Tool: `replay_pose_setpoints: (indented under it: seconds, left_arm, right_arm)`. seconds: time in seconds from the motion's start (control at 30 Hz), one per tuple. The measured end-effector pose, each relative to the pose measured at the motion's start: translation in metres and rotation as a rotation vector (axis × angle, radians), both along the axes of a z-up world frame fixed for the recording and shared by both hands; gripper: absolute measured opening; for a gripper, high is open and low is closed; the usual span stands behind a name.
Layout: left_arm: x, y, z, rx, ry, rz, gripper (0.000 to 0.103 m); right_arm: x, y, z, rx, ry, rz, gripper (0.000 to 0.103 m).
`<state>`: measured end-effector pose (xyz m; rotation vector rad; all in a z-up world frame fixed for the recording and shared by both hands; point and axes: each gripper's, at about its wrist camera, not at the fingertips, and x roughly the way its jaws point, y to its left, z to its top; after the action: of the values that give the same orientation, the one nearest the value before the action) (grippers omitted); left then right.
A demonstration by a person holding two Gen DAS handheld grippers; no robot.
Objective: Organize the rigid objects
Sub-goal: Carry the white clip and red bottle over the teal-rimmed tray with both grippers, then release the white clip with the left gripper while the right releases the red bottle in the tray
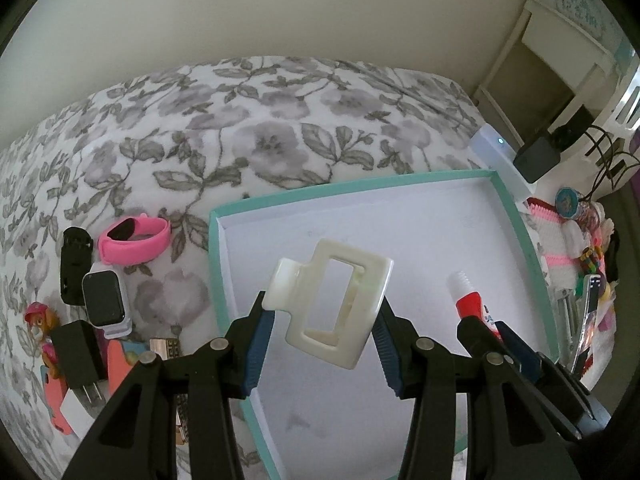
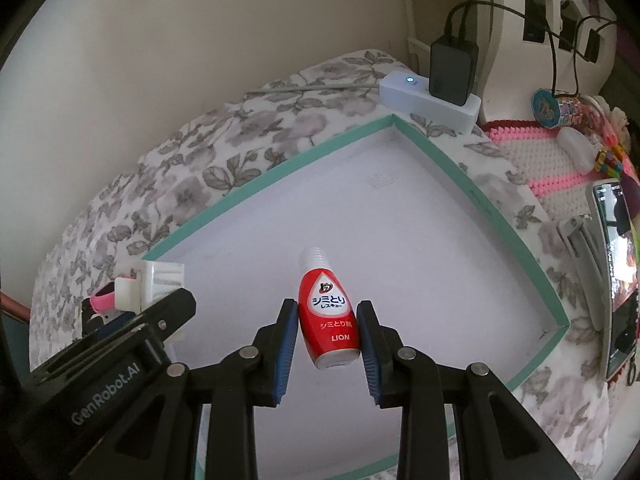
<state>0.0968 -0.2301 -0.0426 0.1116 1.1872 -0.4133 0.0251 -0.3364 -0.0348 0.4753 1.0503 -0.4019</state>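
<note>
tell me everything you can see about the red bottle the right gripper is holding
The red bottle is small and looks like glossy plastic, with a white ribbed screw neck and no cap visible. A white teardrop label carries Japanese lettering, and "LION" is printed in white near the white base. It is clamped near its base between the blue ribbed pads of the right gripper, jaws shut on its sides, neck pointing away from the camera. It sits over the white floor of the teal-rimmed box; whether it touches that floor I cannot tell.

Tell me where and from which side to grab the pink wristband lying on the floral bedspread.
Take the pink wristband from above, pinching one side of its loop: it lies flat and open, clear of the black clip beside it. The strap looks thin enough for the pads.
</note>
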Motion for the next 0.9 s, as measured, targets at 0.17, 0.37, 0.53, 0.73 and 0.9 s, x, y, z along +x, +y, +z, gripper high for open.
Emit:
replay_pose_setpoints:
  seconds: [0.17,0.37,0.53,0.73,0.9]
  left_arm:
    - [-0.001,0.000,-0.003,0.004,0.004,-0.002,0.050]
    - [-0.001,0.001,-0.004,0.013,0.007,0.006,0.054]
    - [0.001,0.008,0.000,0.014,0.006,0.029,0.062]
    - [0.004,0.018,0.006,0.045,-0.014,0.068,0.063]
    - [0.006,0.030,0.011,0.040,-0.035,0.103,0.081]
  right_arm:
    - [-0.001,0.002,-0.002,-0.010,0.013,0.007,0.033]
    - [-0.001,0.002,-0.001,-0.016,0.017,0.007,0.033]
    - [-0.003,0.002,0.000,-0.020,0.012,0.003,0.032]
    - [-0.003,0.002,0.002,-0.025,0.005,0.009,0.032]
    - [-0.002,0.004,0.001,-0.029,0.015,0.016,0.032]
